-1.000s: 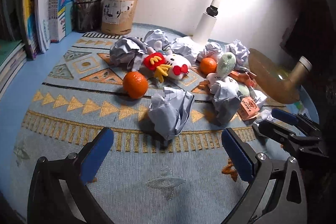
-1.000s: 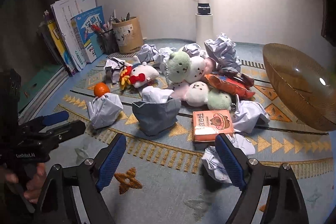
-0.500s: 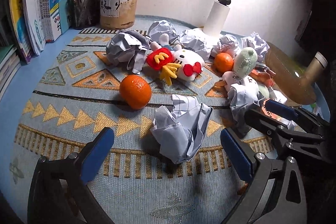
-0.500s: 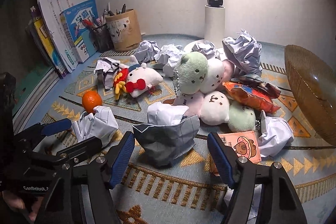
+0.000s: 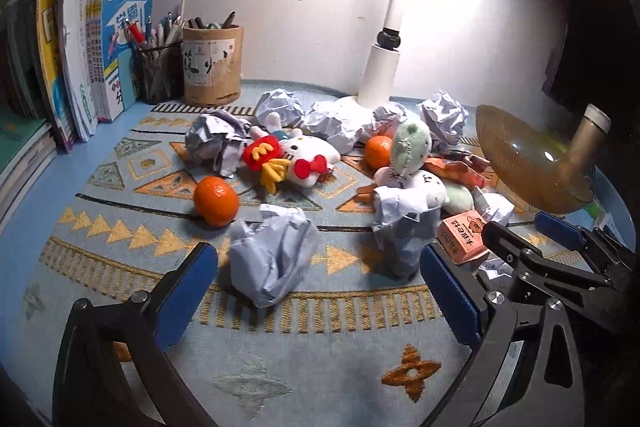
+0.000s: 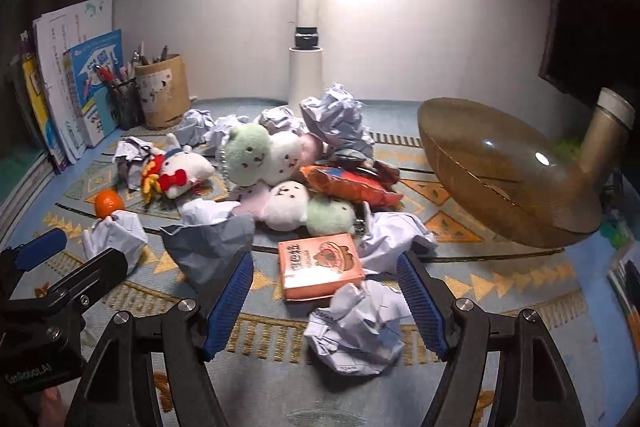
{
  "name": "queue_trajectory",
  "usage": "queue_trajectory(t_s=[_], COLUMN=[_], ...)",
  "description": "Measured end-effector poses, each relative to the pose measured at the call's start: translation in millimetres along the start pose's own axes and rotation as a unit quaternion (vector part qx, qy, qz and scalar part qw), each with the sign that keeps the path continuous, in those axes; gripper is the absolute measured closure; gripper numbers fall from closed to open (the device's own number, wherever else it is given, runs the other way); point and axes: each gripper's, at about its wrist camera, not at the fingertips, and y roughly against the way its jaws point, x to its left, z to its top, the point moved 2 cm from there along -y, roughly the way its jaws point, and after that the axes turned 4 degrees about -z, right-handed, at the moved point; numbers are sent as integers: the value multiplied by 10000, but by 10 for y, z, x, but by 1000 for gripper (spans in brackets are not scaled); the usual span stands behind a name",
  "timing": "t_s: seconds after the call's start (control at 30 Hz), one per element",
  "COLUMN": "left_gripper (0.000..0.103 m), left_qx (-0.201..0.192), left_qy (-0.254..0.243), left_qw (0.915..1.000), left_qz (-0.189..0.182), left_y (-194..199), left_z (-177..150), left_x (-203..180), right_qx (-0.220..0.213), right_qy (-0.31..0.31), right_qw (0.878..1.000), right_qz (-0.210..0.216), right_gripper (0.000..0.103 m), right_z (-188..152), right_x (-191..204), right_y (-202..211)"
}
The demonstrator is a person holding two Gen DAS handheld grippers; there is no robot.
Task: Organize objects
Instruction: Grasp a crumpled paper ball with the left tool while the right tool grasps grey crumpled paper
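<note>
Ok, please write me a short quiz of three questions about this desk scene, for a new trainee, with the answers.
1. True or false: the left gripper is shut on an orange.
2. Which thing lies nearest between the right gripper's jaws: A) the amber bowl, B) a crumpled paper ball, C) the pen cup?
3. Fill in: the white plush with the red bow lies on the patterned ____.

Key:
1. False; its jaws are open and empty, with the orange apart on the mat.
2. B.
3. Mat.
</note>
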Motion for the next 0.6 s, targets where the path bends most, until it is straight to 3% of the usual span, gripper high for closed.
queue_trajectory(t_s=[0.13, 0.27, 0.6], left_gripper=[2, 2, 2], left_qx=[-297, -46, 116], left_qy=[-513, -124, -2], left_qw=[9980, 9997, 9997], left_qz=[233, -209, -232], left_y=[118, 34, -49], left_z=[-47, -109, -155], left_x=[-297, -286, -248], right_qx=[-31, -60, -13], right_qy=[-104, -200, -182], right_qw=[9998, 9998, 9997], right_qz=[-147, -25, 161], right_gripper=[31, 31, 30], right_z=[-40, -97, -107], right_x=[-115, -180, -160], right_y=[29, 45, 35])
